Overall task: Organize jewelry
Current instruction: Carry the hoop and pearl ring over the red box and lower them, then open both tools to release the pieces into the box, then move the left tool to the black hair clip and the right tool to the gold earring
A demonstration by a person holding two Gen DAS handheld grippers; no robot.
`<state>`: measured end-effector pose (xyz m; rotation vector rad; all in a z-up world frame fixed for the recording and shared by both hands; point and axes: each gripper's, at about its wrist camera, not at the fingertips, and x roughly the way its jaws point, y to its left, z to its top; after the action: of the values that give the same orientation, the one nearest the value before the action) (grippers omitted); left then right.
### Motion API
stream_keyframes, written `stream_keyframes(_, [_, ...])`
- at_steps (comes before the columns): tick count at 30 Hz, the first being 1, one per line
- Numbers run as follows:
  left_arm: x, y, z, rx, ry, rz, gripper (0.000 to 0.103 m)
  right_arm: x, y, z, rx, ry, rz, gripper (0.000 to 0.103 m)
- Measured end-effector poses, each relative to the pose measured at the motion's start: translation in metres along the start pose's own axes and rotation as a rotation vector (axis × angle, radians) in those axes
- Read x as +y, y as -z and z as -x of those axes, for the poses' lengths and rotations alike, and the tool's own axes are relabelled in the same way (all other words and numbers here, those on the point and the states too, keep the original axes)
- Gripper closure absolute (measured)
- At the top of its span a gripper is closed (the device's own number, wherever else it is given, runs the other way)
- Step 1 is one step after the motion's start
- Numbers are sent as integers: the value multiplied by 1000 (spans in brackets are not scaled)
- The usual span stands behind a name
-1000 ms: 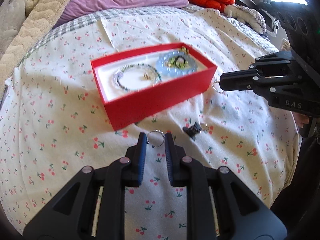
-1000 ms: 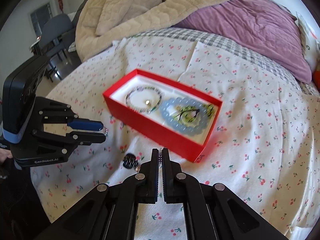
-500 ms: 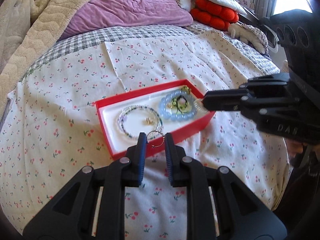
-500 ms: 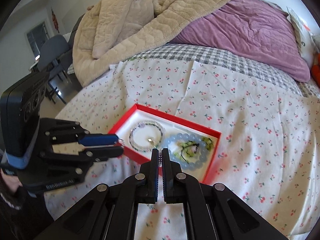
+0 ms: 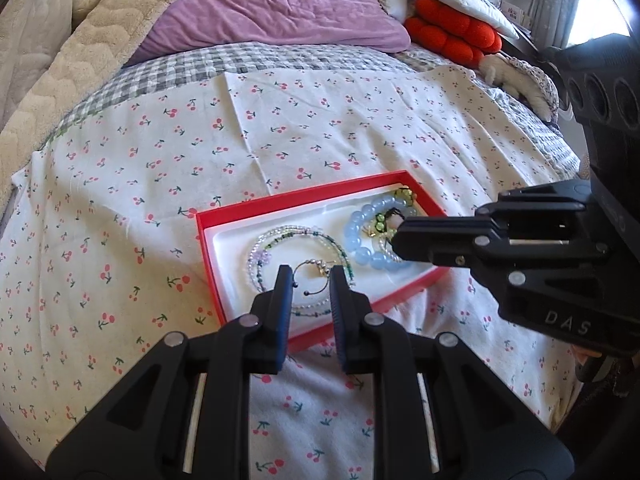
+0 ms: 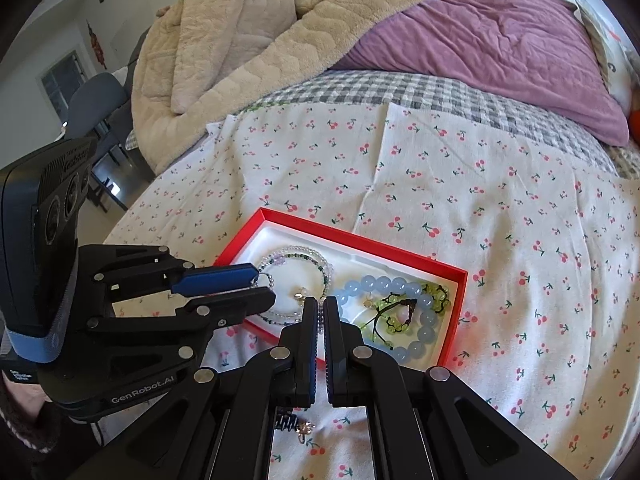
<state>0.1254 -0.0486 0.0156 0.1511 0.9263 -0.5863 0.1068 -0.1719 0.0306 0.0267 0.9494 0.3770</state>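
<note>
a red jewelry box (image 5: 320, 216) (image 6: 452, 320) with a white lining is seen lying open on a cherry-print sheet (image 5: 120, 184) (image 6: 500, 220) spread over the bed. inside the box, a thin beaded bracelet (image 5: 276, 240) (image 6: 316, 260) with small clear, green and lilac beads is laid in the left part, and a pale blue chunky bead bracelet (image 5: 360, 236) (image 6: 400, 286) in the right part; a green bead bracelet with dark cord (image 6: 396, 316) is nested within the blue one.

the left tool (image 5: 308, 280) (image 6: 256, 284) is held over the near left part of the box, its fingers set a little apart. a thin silver wire ring with small beads (image 5: 314, 278) (image 6: 264, 278) is caught between them, touching the blue pad of the left finger (image 5: 285, 292) and hanging above the thin bracelet; the grasp is read as clenched on that ring.

the right tool (image 6: 320, 308) (image 5: 396, 240) is held over the near middle of the box, its fingers nearly together. a short run of small pale lilac beads (image 6: 321, 318) is pinched in the narrow gap between them; what these beads belong to cannot be told.

a small dark coiled piece with a gold charm (image 6: 294, 424) is seen on the sheet outside the box, beneath the right tool. a beige quilted blanket (image 6: 248, 48) and a purple duvet (image 6: 500, 40) are piled at the far side of the bed.
</note>
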Motion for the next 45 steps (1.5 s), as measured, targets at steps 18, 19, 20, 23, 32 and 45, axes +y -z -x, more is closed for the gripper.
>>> stream_keyframes(18, [-9,-6,2,-9,-26,-28,55,-22,1,-7,54,20,-79,87])
stream_keyframes(19, [-9,-6,4,-12,-26,-24,53,-22,2,-6,53,19,-78,87])
stream_keyframes(20, [-9,-6,6,-15,-28,-22,48,-21,2,-3,49,16,-75,84])
stream_keyframes(23, [-10,-5,11,-28,-42,-19,40,-19,4,3,45,17,-70,68])
stream_keyframes(32, [-8,6,29,-36,-63,3,26,-26,11,23,15,40,-107,32])
stream_keyframes(45, [-9,50,25,77,-72,-23,21,-33,57,21,216,202,-168,20])
